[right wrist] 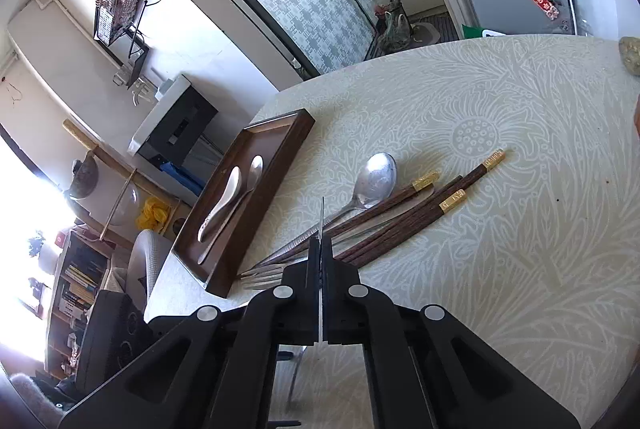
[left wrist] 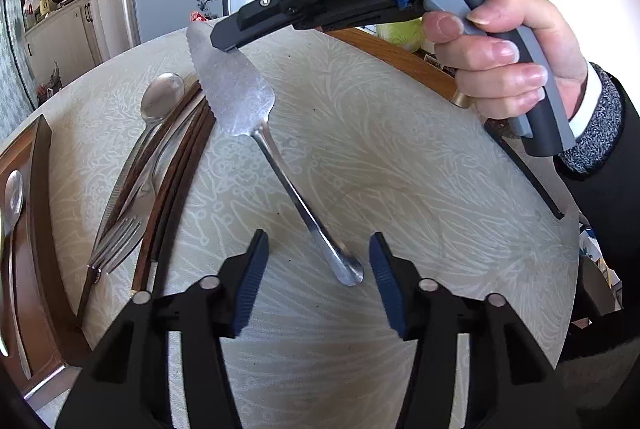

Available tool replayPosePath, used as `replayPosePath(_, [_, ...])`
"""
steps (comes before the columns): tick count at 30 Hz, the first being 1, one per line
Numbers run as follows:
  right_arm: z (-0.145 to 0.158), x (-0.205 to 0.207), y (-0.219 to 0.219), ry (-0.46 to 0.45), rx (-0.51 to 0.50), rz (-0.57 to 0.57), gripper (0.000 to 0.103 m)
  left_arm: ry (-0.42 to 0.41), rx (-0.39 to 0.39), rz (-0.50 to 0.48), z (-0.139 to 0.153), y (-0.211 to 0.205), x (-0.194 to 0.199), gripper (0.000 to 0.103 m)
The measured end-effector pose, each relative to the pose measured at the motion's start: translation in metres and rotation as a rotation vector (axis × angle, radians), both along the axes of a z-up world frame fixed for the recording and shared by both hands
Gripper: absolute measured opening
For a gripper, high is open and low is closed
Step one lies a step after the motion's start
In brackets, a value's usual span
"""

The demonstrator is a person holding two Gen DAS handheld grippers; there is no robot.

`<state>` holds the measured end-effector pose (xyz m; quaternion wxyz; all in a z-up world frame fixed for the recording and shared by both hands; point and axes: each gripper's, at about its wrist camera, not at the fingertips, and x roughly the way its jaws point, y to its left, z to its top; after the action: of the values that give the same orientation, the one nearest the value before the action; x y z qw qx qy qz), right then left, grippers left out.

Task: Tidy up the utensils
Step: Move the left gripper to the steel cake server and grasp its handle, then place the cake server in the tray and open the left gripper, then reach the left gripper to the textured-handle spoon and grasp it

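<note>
The round table (left wrist: 360,157), under a pale cloth printed with feathery leaves, carries everything, and the dark wooden tray (right wrist: 276,145) sits at its nine o'clock edge as the collecting place: two smooth metal spoons (right wrist: 236,197) already lie lengthwise in it. The unsorted pile is just beside the tray, toward the table's centre: grained brown chopsticks (right wrist: 404,213) with gilt caps, a broad polished spoon (right wrist: 376,179) and a fork (left wrist: 120,243), all crossing one another. The cake server (left wrist: 236,93), a flat, dull steel blade with a serrated edge and a thin rounded handle, is tipped up off the cloth; the right gripper (left wrist: 226,43) has its jaws pinched shut on the blade's edge near the tip at twelve o'clock, likely to carry it to the tray. The left gripper (left wrist: 318,277) hangs half-open and empty over the handle's end at six o'clock, its ribbed blue pads clear of the metal, perhaps ready to steady it.
</note>
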<state>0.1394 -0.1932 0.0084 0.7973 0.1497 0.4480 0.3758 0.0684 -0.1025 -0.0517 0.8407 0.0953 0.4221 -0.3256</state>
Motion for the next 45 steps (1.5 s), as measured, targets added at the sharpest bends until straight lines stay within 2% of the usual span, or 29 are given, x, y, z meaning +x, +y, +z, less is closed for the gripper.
replayPosePath(2, [0.006, -0.004, 0.001, -0.009, 0.007, -0.006, 0.0, 0.017, -0.02, 0.001, 0.0, -0.001, 0.003, 0.032])
replayPosePath(4, [0.011, -0.006, 0.001, -0.017, 0.013, -0.014, 0.0, 0.017, -0.029, 0.002, 0.003, -0.001, 0.004, 0.023])
replayPosePath(10, [0.023, -0.007, 0.008, -0.029, 0.018, -0.024, 0.0, -0.009, -0.045, 0.013, 0.015, 0.018, 0.0, 0.019])
replayPosePath(15, [0.04, 0.003, 0.044, -0.05, 0.025, 0.013, 0.001, -0.05, -0.044, 0.081, 0.036, 0.063, -0.003, 0.017])
replayPosePath(20, [0.05, 0.03, 0.11, -0.042, 0.066, 0.085, 0.001, -0.098, 0.007, 0.183, 0.053, 0.115, 0.001, 0.017])
replayPosePath(23, [0.049, 0.048, 0.151, -0.027, 0.088, 0.125, 0.001, -0.086, 0.031, 0.246, 0.053, 0.148, 0.011, 0.017])
replayPosePath(28, [0.02, 0.076, 0.198, 0.043, 0.079, 0.14, 0.0, -0.032, 0.055, 0.332, 0.04, 0.189, 0.026, 0.016])
replayPosePath(33, [-0.013, 0.093, 0.212, 0.099, 0.016, 0.09, 0.002, -0.017, 0.073, 0.36, 0.03, 0.21, 0.025, 0.018])
replayPosePath(36, [-0.021, 0.09, 0.218, 0.099, -0.029, 0.09, 0.004, -0.01, 0.067, 0.359, 0.023, 0.209, 0.023, 0.029])
replayPosePath(38, [-0.021, 0.087, 0.224, 0.075, -0.09, 0.084, 0.006, -0.015, 0.055, 0.355, 0.022, 0.21, 0.02, 0.043])
replayPosePath(40, [-0.017, 0.082, 0.225, 0.059, -0.113, 0.09, 0.027, -0.037, 0.054, 0.357, 0.025, 0.208, 0.016, 0.05])
replayPosePath(41, [-0.013, 0.079, 0.223, 0.047, -0.111, 0.094, 0.046, -0.055, 0.052, 0.351, 0.029, 0.206, 0.012, 0.053])
replayPosePath(42, [-0.007, 0.075, 0.217, 0.031, -0.111, 0.098, 0.059, -0.073, 0.047, 0.339, 0.032, 0.205, 0.008, 0.055])
replayPosePath(44, [0.006, 0.068, 0.201, -0.009, -0.125, 0.097, 0.069, -0.12, 0.031, 0.305, 0.042, 0.201, 0.001, 0.067])
replayPosePath(45, [0.012, 0.065, 0.191, -0.03, -0.134, 0.091, 0.073, -0.141, 0.02, 0.281, 0.046, 0.196, -0.004, 0.069])
